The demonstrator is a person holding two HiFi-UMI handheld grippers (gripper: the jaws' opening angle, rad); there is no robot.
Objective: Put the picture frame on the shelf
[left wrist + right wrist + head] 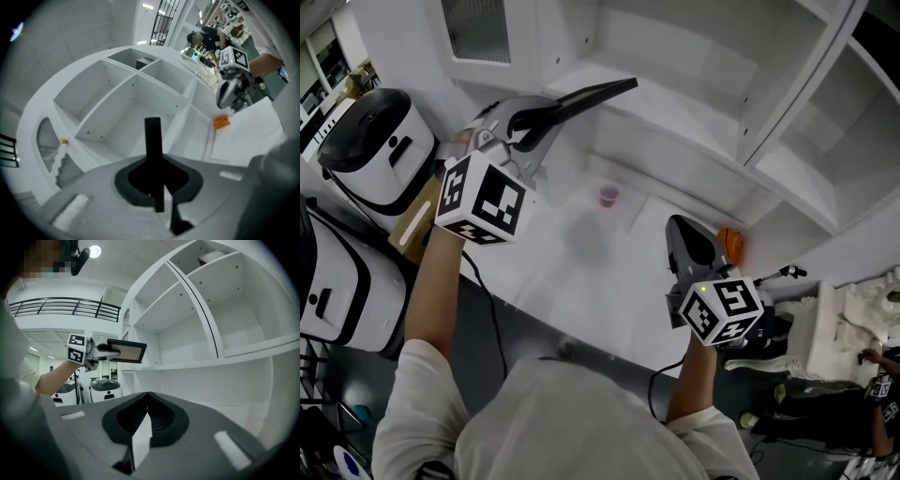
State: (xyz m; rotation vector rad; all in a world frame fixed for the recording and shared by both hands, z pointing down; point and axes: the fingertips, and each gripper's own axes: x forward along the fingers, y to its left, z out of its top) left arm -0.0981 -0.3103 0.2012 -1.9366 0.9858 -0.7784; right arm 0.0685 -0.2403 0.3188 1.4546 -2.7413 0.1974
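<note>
Picture frame [581, 98] clamped in left gripper [528, 120] fingers near the shelf [694, 108]; right gripper [682, 228] fingers clenched together.

Pale short-sleeved shirt [572, 422]; grey left tool [551, 112] and right tool [679, 225] with checkered marker cubes [483, 199]

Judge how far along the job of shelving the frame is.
Done: the frame is picked up, clamped in the left gripper. In hand: it hangs in the air before the shelf, touching no board. Left: set it in a compartment and let go. The right gripper is shut and empty.
</note>
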